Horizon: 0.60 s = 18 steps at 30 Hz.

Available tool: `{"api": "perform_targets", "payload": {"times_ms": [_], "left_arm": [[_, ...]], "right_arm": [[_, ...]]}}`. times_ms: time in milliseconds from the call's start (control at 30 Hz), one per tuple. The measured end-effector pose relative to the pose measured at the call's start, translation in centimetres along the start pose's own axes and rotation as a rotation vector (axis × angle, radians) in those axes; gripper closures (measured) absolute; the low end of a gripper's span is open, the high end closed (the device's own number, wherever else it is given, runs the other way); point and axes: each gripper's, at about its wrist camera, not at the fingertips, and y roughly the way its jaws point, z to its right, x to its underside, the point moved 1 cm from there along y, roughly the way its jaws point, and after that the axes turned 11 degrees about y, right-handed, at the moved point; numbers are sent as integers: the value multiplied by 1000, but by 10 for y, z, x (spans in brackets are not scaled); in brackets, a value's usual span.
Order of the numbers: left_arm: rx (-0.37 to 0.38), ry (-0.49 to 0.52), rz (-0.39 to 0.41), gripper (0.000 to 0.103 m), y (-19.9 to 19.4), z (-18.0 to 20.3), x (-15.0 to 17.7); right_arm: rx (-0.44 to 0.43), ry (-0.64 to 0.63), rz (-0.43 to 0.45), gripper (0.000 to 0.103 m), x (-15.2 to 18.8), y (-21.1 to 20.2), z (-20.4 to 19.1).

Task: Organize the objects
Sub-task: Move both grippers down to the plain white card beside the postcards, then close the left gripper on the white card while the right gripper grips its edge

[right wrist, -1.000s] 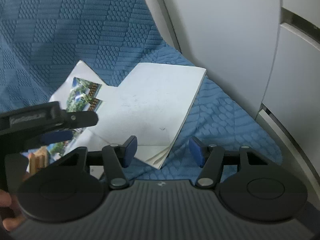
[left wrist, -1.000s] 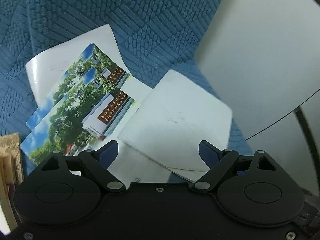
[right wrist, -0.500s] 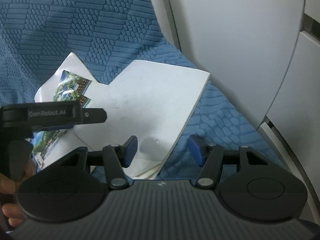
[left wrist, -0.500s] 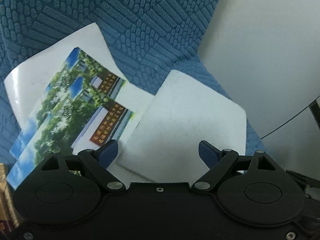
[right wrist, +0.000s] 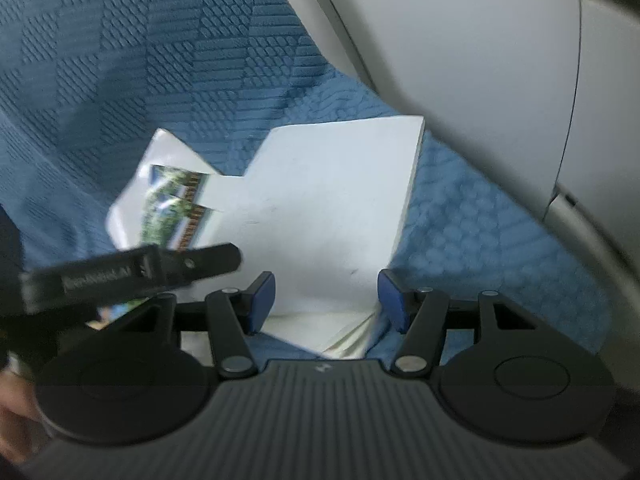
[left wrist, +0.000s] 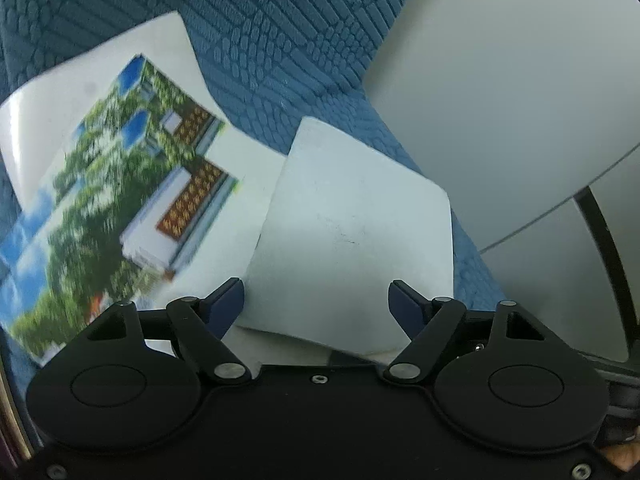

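Two grippers are in view: the left gripper and the right gripper, each with two blue fingers. One plain white booklet lies on top of the papers. Beside it are two photo cards, both printed with the same picture of trees, sky and a building. Under them is one larger glossy white sheet. All lie on one blue quilted cover. Part of one hand shows at the lower left of the right wrist view.
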Motion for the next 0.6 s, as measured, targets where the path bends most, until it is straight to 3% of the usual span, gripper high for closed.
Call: {"api": "perform_targets", "payload": {"times_ms": [100,233,400,600], "left_arm": [[-18,-12,9,35,-3,0,6],[-87,17,3,56,-2,1,5],[-23,-60,14,56,-2,-14,3],[85,-182,13,55,-1,-34,1]], "right_arm": [[-52,58,-47,50,5,-4,4],[-39,87,-21,58,9,-9,8],[75,-35,59,57,9,-9,4],[64,-87,49,56,5,-7,7]]}}
